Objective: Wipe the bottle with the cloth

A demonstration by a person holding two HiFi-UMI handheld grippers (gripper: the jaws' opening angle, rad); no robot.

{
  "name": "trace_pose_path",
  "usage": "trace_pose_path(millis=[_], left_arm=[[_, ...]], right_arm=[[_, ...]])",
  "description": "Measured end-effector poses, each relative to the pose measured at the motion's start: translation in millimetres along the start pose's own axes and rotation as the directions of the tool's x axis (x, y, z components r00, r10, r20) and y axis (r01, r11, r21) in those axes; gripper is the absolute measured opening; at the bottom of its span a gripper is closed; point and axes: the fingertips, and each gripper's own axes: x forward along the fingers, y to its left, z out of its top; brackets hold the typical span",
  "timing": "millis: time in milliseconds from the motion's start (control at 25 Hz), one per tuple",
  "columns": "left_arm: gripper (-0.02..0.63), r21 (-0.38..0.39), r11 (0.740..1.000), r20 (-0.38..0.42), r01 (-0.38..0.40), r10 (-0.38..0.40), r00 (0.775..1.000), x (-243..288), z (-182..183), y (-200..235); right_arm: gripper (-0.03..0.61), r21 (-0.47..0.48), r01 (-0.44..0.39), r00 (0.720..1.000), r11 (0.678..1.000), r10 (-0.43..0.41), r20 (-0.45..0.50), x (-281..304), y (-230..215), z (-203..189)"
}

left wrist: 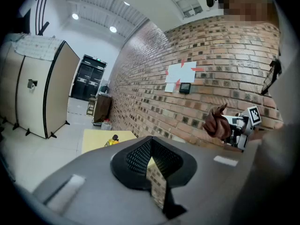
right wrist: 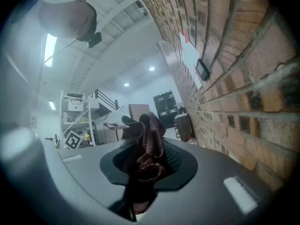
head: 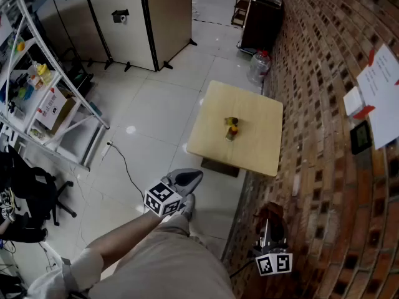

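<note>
Two grippers were held well short of the table (head: 215, 114), with the bottle (head: 232, 129) sitting near its middle. The left gripper (left wrist: 151, 159) had its jaws together with nothing between them. The right gripper (right wrist: 146, 165) was clamped on the dark brown cloth (right wrist: 149, 139), which bunched out past the jaws. The step in hand was judged to be the approach. To do it well, close on the table first, open the left jaws to steady the bottle, then lay loose cloth, not jaw tips, against its side.

The bottle (head: 232, 128) stands mid-worktop (head: 262, 151); the worktop sits against the wall (head: 324, 104) at right, shelves (head: 37, 98) far left. The cloth (right wrist: 149, 139) is in the right claw (right wrist: 146, 165).
</note>
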Motion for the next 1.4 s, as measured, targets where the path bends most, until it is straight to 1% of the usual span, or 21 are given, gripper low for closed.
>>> trace_pose_path(millis=[200, 360, 680, 800, 920, 1080, 1160, 1240, 1280, 1320, 1400], left_arm=[[0.014, -0.004, 1.0, -0.015, 0.029, -0.029, 0.999, 39, 21, 42], [0.014, 0.007, 0.999, -0.039, 0.052, -0.051, 0.998, 61, 28, 67], [0.014, 0.05, 0.997, -0.065, 0.067, -0.064, 0.996, 92, 36, 116], [0.014, 0.071, 0.993, -0.088, 0.097, -0.09, 0.992, 104, 34, 124], [0.066, 0.087, 0.987, -0.122, 0.131, -0.12, 0.985, 116, 26, 130], [0.106, 0.101, 0.984, -0.16, 0.145, -0.128, 0.979, 131, 19, 138], [0.128, 0.122, 0.98, -0.182, 0.156, -0.132, 0.974, 139, 16, 138], [0.146, 0.192, 0.967, -0.207, 0.165, -0.124, 0.97, 151, 12, 140], [0.149, 0.248, 0.954, -0.225, 0.171, -0.115, 0.968, 157, 9, 142], [0.149, 0.313, 0.933, -0.246, 0.178, -0.101, 0.964, 163, 5, 146], [0.155, 0.428, 0.88, -0.296, 0.205, -0.078, 0.952, 174, -6, 152]], right_arm=[[0.087, -0.01, -0.002, 1.0, 1.0, 0.002, 0.0, 69, -7, 10], [0.087, -0.008, 0.004, 1.0, 1.0, -0.004, 0.0, 112, -14, 13], [0.086, 0.003, 0.035, 0.999, 0.999, -0.035, -0.006, 165, -24, 10], [0.087, 0.005, 0.053, 0.999, 0.999, -0.053, -0.003, 178, -31, 8], [0.087, 0.008, 0.07, 0.998, 0.997, -0.07, 0.004, 189, -34, 5], [0.087, 0.029, 0.083, 0.997, 0.996, -0.083, 0.001, 196, -36, 0], [0.087, 0.039, 0.088, 0.996, 0.995, -0.088, -0.013, 197, -40, -5], [0.087, 0.046, 0.09, 0.996, 0.995, -0.089, -0.024, 202, -48, -9], [0.087, 0.051, 0.088, 0.996, 0.995, -0.087, -0.027, 207, -52, -10], [0.087, 0.056, 0.083, 0.996, 0.995, -0.082, -0.029, 211, -55, -12], [0.087, 0.067, 0.069, 0.997, 0.995, -0.067, -0.034, 220, -61, -15]])
